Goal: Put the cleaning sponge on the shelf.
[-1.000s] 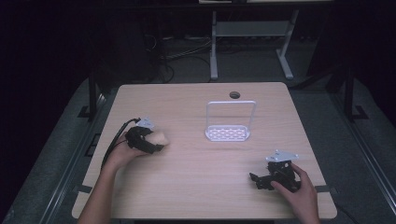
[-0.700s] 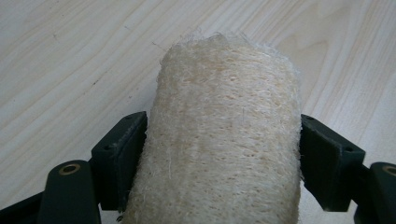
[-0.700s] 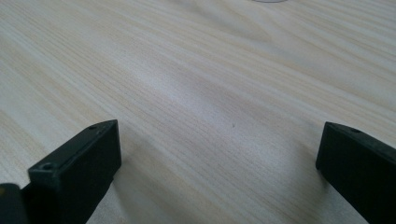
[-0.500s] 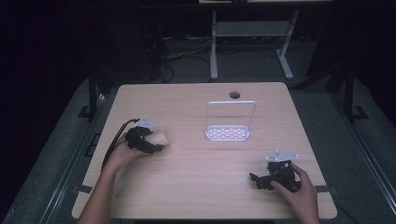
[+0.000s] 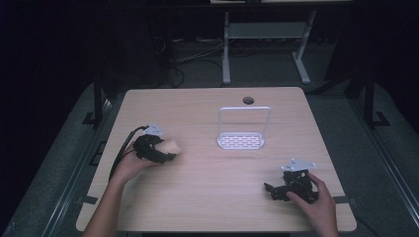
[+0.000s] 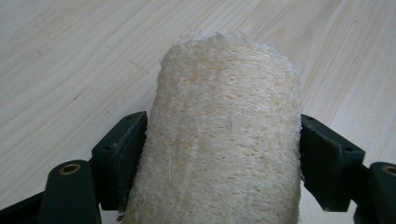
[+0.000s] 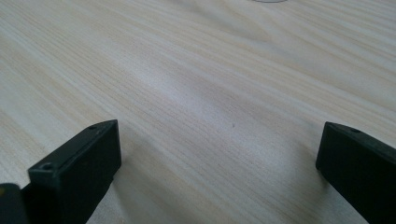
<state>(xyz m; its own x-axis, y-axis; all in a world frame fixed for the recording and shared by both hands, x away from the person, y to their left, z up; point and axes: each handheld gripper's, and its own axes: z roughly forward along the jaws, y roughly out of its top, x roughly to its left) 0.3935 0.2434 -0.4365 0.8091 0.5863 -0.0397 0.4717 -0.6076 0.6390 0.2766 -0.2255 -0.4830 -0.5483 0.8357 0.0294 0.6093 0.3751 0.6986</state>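
Observation:
A pale, fibrous loofah roll [image 6: 224, 135] lies between the two black jaws of my left gripper [image 6: 223, 149], which press on its sides. In the high view the same loofah [image 5: 171, 147] pokes out of the left gripper [image 5: 168, 153] at the table's left, low over the wood. My right gripper [image 5: 271, 191] rests near the front right of the table, jaws wide apart with bare wood between them [image 7: 219, 158]. A small white wire rack [image 5: 243, 129] with a slotted base stands upright in the middle.
The wooden table [image 5: 207, 197] has a round cable hole [image 5: 248, 100] at its far edge. A black cable [image 5: 123, 148] trails from the left gripper. Dark floor and a desk frame lie beyond the far edge.

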